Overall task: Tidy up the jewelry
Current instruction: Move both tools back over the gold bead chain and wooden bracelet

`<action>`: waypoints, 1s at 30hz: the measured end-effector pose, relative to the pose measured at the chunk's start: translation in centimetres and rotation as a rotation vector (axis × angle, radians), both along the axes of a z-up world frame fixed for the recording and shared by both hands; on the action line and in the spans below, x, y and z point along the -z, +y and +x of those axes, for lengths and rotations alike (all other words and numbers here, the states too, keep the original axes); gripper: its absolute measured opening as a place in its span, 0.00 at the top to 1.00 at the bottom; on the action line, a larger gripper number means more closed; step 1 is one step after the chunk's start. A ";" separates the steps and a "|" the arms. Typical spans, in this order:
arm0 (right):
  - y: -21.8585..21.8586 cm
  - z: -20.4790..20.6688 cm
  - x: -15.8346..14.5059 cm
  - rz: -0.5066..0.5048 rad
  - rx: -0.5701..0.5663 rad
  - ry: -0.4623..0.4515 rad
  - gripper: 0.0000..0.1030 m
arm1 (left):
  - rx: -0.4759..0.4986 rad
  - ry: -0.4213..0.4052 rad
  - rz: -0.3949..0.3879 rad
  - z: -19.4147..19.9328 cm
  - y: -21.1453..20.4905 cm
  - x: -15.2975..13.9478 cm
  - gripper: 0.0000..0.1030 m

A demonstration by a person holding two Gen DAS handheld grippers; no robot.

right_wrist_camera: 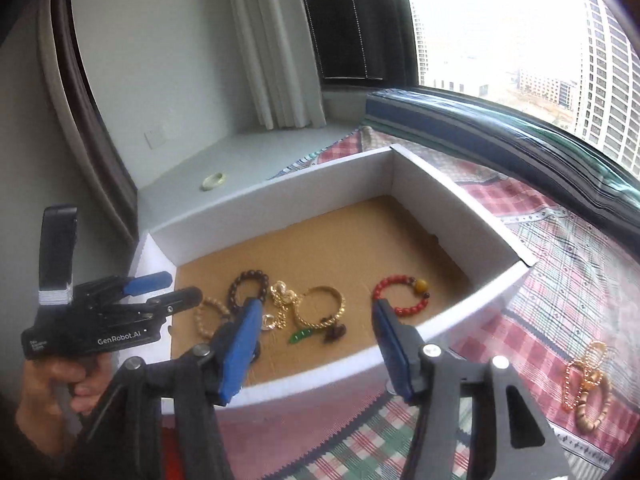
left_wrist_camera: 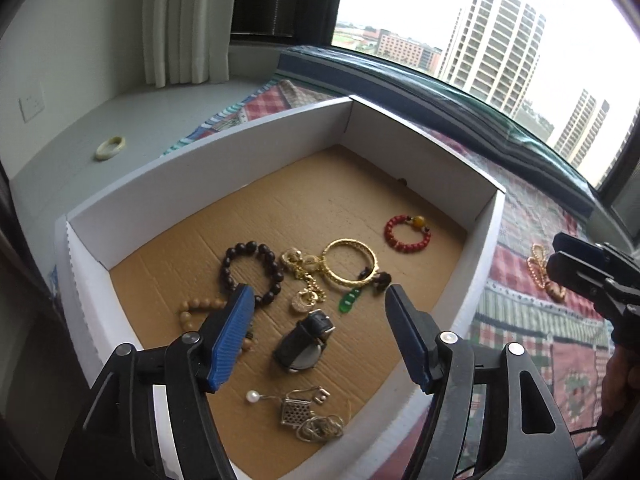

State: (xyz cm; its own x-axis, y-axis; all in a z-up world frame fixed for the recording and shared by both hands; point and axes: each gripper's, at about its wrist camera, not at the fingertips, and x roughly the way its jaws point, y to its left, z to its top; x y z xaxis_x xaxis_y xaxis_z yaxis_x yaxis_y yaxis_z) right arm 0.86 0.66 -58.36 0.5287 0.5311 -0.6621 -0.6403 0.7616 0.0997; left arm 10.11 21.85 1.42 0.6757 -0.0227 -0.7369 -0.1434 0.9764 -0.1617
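A patchwork quilt [right_wrist_camera: 560,280] covers the window ledge, and on it sits a white box [left_wrist_camera: 224,168] with a brown cardboard floor, its far wall toward the window. Both hand-held grippers hang above the box's near edge with nothing between their blue pads. The left hand-held gripper [left_wrist_camera: 316,304] stands wide apart over the middle of the box; the right hand-held gripper [right_wrist_camera: 312,316] is likewise spread, over the near wall.

Inside the box, a dark bead bracelet [left_wrist_camera: 252,268] lies toward the left wall, with a tan bead bracelet [left_wrist_camera: 196,308] just beside it nearer the front. A gold bangle [left_wrist_camera: 350,264] lies at the centre, touching a gold chain [left_wrist_camera: 304,280], with a small green pendant [left_wrist_camera: 348,300] at its near side. A red bead bracelet [left_wrist_camera: 406,234] lies apart by the right wall. A black watch [left_wrist_camera: 306,340] rests nearer the front, and a pearl pin [left_wrist_camera: 253,396] and a silver tangle [left_wrist_camera: 312,416] lie by the near edge.

Outside the box, a gold bead chain [right_wrist_camera: 588,384] lies on the quilt to the right, and a pale jade bangle [left_wrist_camera: 111,148] sits on the bare grey ledge by the left corner
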 end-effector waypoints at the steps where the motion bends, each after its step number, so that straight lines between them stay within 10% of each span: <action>1: -1.5 -0.7 0.3 -0.013 0.021 -0.015 0.44 | 0.027 -0.008 0.010 -0.1 -1.4 -0.1 0.31; 18: -22.1 -8.7 4.7 -0.113 0.451 -0.106 0.43 | 0.277 -0.051 0.092 0.2 -17.8 0.0 0.25; 30: -31.7 -11.7 10.8 -0.057 0.740 0.025 0.43 | 0.399 0.118 0.093 0.7 -23.3 7.9 0.23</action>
